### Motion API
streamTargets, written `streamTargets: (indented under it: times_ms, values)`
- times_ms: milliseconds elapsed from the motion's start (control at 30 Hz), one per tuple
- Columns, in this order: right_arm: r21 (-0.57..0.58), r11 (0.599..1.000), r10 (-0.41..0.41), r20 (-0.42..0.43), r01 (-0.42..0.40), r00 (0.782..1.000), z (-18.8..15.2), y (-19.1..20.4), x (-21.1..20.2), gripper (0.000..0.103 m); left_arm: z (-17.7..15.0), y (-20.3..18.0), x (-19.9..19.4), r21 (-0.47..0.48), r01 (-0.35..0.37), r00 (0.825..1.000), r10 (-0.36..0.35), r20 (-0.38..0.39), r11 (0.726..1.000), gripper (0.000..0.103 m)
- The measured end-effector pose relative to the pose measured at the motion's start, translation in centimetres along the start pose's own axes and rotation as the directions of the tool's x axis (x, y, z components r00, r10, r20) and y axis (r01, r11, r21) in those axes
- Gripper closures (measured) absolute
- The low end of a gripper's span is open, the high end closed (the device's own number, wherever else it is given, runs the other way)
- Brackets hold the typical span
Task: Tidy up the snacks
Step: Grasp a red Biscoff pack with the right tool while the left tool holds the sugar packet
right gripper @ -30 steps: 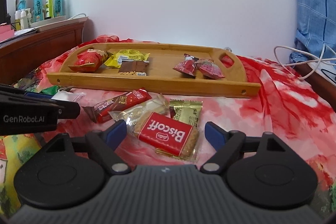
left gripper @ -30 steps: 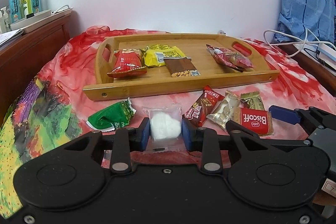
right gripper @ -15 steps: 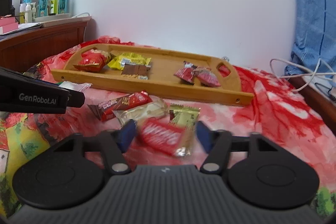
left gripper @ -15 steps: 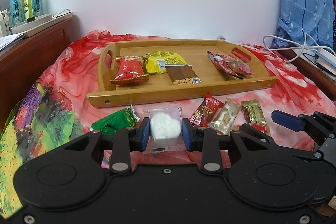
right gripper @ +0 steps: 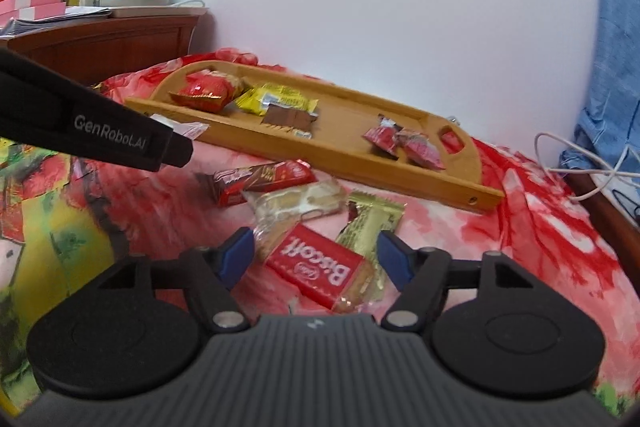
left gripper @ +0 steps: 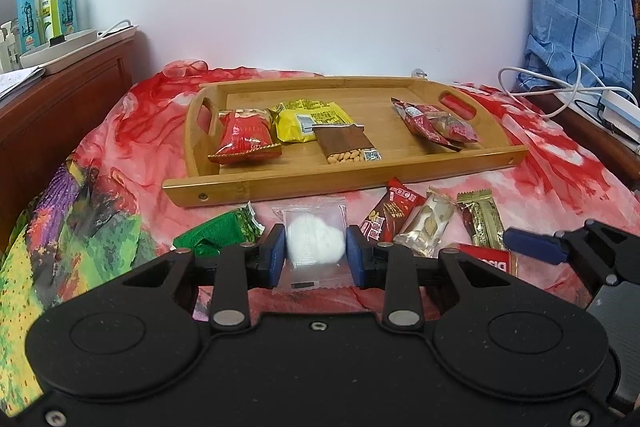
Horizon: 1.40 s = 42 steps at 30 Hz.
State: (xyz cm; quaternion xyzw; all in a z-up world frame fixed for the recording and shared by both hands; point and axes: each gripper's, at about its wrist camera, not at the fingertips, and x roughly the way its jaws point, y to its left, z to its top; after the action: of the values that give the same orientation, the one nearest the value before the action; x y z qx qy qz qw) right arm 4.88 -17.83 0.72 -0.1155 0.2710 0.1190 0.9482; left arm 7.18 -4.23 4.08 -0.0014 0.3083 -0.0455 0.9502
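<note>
Left gripper (left gripper: 316, 251): pads pressed on either side of a clear packet with white sweet (left gripper: 314, 241), near edge of wooden tray (left gripper: 344, 183); green wrapper (left gripper: 218, 237) just left; right gripper (right gripper: 316, 259): jaws wide, straddling the Biscoff packet (right gripper: 320, 273), not touching; gold wrapper (right gripper: 370, 227), pale bar (right gripper: 296, 203) and red-brown bar (right gripper: 264, 179) crowd behind it on the floral cloth (right gripper: 520, 227).
</note>
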Motion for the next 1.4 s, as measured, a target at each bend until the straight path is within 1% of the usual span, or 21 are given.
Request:
streamTargets:
  times_ms: [200,267,300,367,467,533,567,633,700,767,833,900,933,1000,1033,1233,1400]
  values:
    - [-0.022,0.999,0.029,-0.013,-0.029,1.000,-0.5,0.9,-0.6,0.021,-0.2,0.0,0.0,-0.005,-0.001,1.000,0.001,-0.002,1.000,0.072]
    - [-0.014,0.999,0.034,-0.020,-0.034,0.999,-0.5,1.0,-0.7,0.022,-0.2,0.0,0.0,-0.005,0.000,1.000,0.000,0.000,1.000,0.072]
    - [-0.006,0.999,0.040,-0.022,-0.040,0.999,-0.5,1.0,-0.8,0.025,-0.2,0.1,0.0,-0.005,0.000,1.000,0.000,0.000,1.000,0.072]
    - [0.008,0.999,0.054,-0.025,-0.054,0.998,-0.4,1.0,-1.0,0.043,-0.2,0.1,-0.1,-0.006,0.003,1.000,-0.003,0.003,1.000,0.072]
    - [-0.012,0.998,0.060,-0.018,-0.061,0.998,-0.4,1.3,-1.4,0.054,-0.1,0.1,-0.2,-0.006,0.006,1.000,-0.006,0.007,1.000,0.072]
    - [-0.024,0.997,0.066,-0.014,-0.067,0.998,-0.4,1.6,-1.5,0.057,0.0,0.1,-0.3,-0.005,0.007,1.000,-0.007,0.010,1.000,0.072]
    - [-0.023,0.997,0.075,-0.013,-0.075,0.997,-0.3,1.6,-1.7,0.061,0.0,0.1,-0.3,-0.006,0.009,1.000,-0.009,0.012,1.000,0.072]
    - [-0.020,0.996,0.090,-0.005,-0.090,0.996,-0.2,1.7,-1.8,0.064,0.1,0.1,-0.3,-0.006,0.011,1.000,-0.011,0.014,1.000,0.072]
    - [-0.029,0.993,0.112,0.007,-0.112,0.994,-0.1,1.6,-1.9,0.049,0.2,0.0,-0.4,-0.003,0.011,1.000,-0.011,0.017,1.000,0.072]
    - [-0.029,0.993,0.116,0.004,-0.115,0.993,0.1,1.3,-1.6,0.038,0.3,0.0,-0.4,-0.001,0.012,1.000,-0.012,0.019,1.000,0.072]
    - [-0.005,0.993,0.121,-0.016,-0.121,0.993,0.2,0.7,-1.2,0.037,0.3,0.0,-0.5,-0.001,0.015,1.000,-0.015,0.020,1.000,0.072]
    - [0.044,0.989,0.146,-0.049,-0.144,0.988,0.2,-0.1,-0.8,0.037,0.2,0.0,-0.5,0.000,0.016,1.000,-0.016,0.020,1.000,0.072]
    - [0.068,0.986,0.157,-0.064,-0.153,0.985,0.1,-0.5,-0.6,0.039,0.2,0.1,-0.5,0.001,0.016,1.000,-0.017,0.020,1.000,0.072]
    - [0.076,0.986,0.156,-0.064,-0.151,0.986,0.1,-0.7,-0.7,0.056,0.2,0.1,-0.5,0.001,0.018,1.000,-0.018,0.019,1.000,0.072]
    - [0.070,0.987,0.148,-0.061,-0.144,0.987,0.2,-0.6,-0.8,0.061,0.2,0.1,-0.5,0.001,0.019,1.000,-0.019,0.020,1.000,0.072]
    - [0.139,0.974,0.185,-0.012,-0.181,0.983,1.2,-1.6,-1.7,0.064,1.2,0.3,-0.5,0.003,0.021,0.999,-0.022,0.027,1.000,0.073]
    - [0.179,0.970,0.164,0.021,-0.165,0.986,2.9,-3.1,-1.5,0.064,3.3,1.0,-0.4,-0.017,0.020,0.999,-0.020,0.044,1.000,0.073]
